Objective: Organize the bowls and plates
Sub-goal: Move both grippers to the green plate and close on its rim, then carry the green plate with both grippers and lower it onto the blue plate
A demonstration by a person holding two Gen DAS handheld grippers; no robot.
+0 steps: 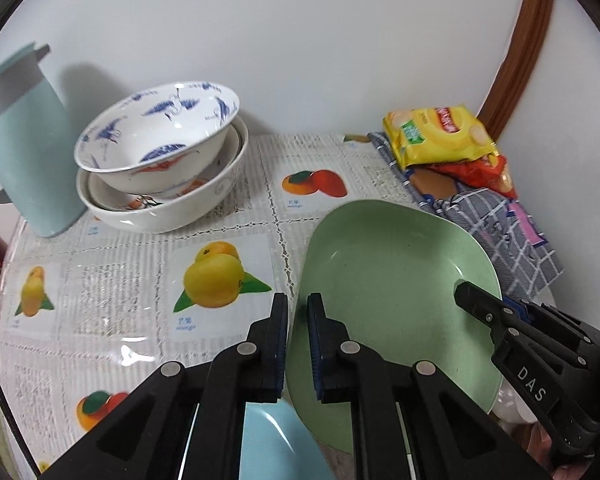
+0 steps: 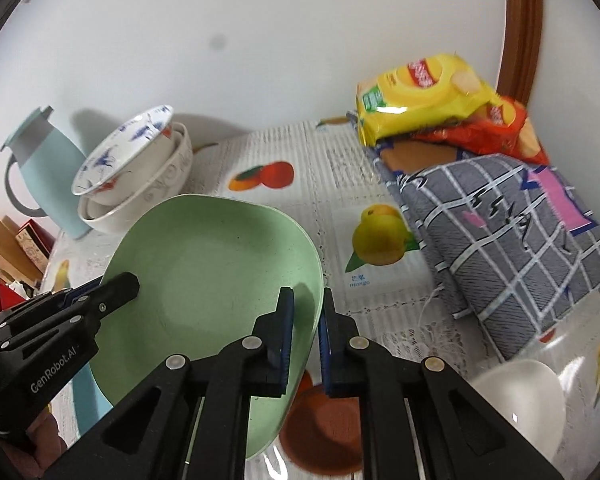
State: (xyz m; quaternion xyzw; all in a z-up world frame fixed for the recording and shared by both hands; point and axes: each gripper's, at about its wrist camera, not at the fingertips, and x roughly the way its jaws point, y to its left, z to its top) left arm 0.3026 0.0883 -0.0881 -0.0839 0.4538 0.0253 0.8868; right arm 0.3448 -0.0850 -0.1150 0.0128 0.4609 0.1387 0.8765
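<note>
In the left view, the left tongs (image 1: pixel 298 308) pinch the near rim of the green plate (image 1: pixel 392 280), which is tilted above the surface (image 1: pixel 120 280); uneven lifting could twist it free. In the right view, the right tongs (image 2: pixel 308 312) clamp the opposite rim, and a slip would drop it onto the brown dish (image 2: pixel 324 424) below.

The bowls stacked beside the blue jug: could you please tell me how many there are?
3 visible: the blue-patterned bowl on top, tilted; a smaller bowl nested beneath it; and the large white bowl holding both. More may be hidden inside.
</note>
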